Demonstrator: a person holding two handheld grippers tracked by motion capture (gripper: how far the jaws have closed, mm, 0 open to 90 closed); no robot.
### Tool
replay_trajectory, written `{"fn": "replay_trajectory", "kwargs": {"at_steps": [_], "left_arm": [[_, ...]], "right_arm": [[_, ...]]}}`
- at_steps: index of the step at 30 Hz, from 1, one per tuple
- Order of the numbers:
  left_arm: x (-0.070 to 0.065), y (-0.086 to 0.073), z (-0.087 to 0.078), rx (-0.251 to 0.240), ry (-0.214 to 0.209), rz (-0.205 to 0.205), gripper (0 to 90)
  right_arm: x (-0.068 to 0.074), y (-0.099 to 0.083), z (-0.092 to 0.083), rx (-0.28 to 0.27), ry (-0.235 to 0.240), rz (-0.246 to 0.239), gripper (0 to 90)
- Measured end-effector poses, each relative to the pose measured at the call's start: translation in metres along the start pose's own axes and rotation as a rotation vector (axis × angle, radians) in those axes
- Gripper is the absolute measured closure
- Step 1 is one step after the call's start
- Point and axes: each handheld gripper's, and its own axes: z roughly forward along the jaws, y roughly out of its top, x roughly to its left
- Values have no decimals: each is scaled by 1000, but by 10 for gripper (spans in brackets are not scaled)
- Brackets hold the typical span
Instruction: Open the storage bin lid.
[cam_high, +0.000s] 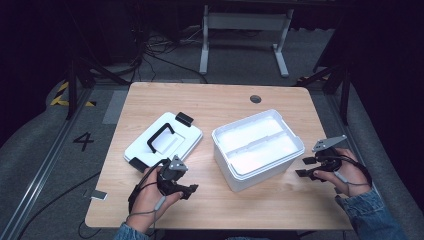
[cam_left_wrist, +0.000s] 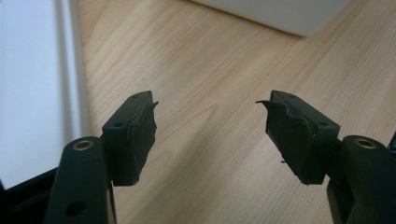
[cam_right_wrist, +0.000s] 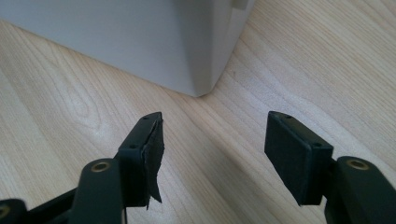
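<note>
An open white box (cam_high: 257, 146) with an inner divider stands right of the table's middle. Its white lid (cam_high: 163, 141), with a black handle and black end clips, lies flat to the left. My left gripper (cam_high: 187, 190) hovers just below the lid's near corner, open, nothing between its jaws. In the left gripper view the lid's edge (cam_left_wrist: 35, 88) runs along the left and the box's base (cam_left_wrist: 280, 14) shows at the top. My right gripper (cam_high: 303, 167) is open beside the box's right end. A corner of the box (cam_right_wrist: 196, 51) stands just ahead of the open right gripper (cam_right_wrist: 212, 135).
The wooden table (cam_high: 210, 200) has a round cable hole (cam_high: 255, 98) near its far edge. Bare wood lies along the front between my two hands. A white table frame (cam_high: 245, 30) and cables stand on the floor beyond.
</note>
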Motion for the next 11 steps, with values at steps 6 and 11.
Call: {"fn": "replay_trajectory", "kwargs": {"at_steps": [6, 11], "left_arm": [[1, -6, 21, 55, -4, 3, 340], [-1, -7, 28, 70, -19, 5, 338]], "right_arm": [[0, -1, 0, 0, 2, 4, 382], [-1, -1, -1, -1, -1, 13, 382]]}}
